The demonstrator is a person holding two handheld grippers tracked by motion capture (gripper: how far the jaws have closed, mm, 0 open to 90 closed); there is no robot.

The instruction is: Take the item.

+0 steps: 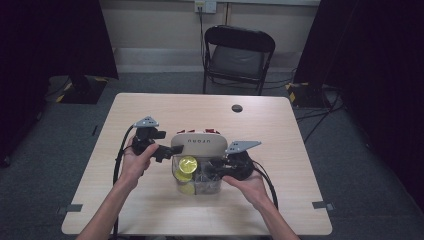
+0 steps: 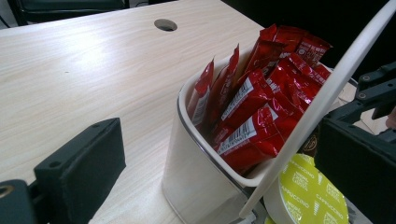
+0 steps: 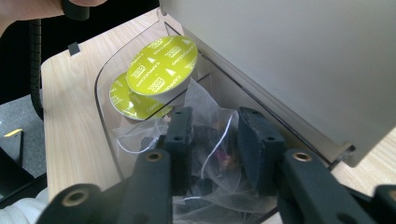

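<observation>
A clear compartmented box (image 1: 197, 189) stands mid-table with its white lid (image 1: 200, 141) tilted up. Red sachets (image 2: 261, 107) fill its white rear compartment, and yellow-topped capsules (image 3: 161, 65) lie in the front one. My left gripper (image 1: 159, 150) is at the lid's left end. Its jaws are open wide on either side of the lid's edge (image 2: 327, 93) and the sachet compartment. My right gripper (image 3: 215, 116) reaches down into the clear compartment from the right. It is shut on a mesh tea bag (image 3: 203, 100) with a white string, beside the capsules.
The wooden table (image 1: 165, 107) has a cable hole (image 1: 237, 108) at the back. A black folding chair (image 1: 239, 52) stands beyond the far edge. Dark curtains hang on both sides. Bare tabletop lies left and right of the box.
</observation>
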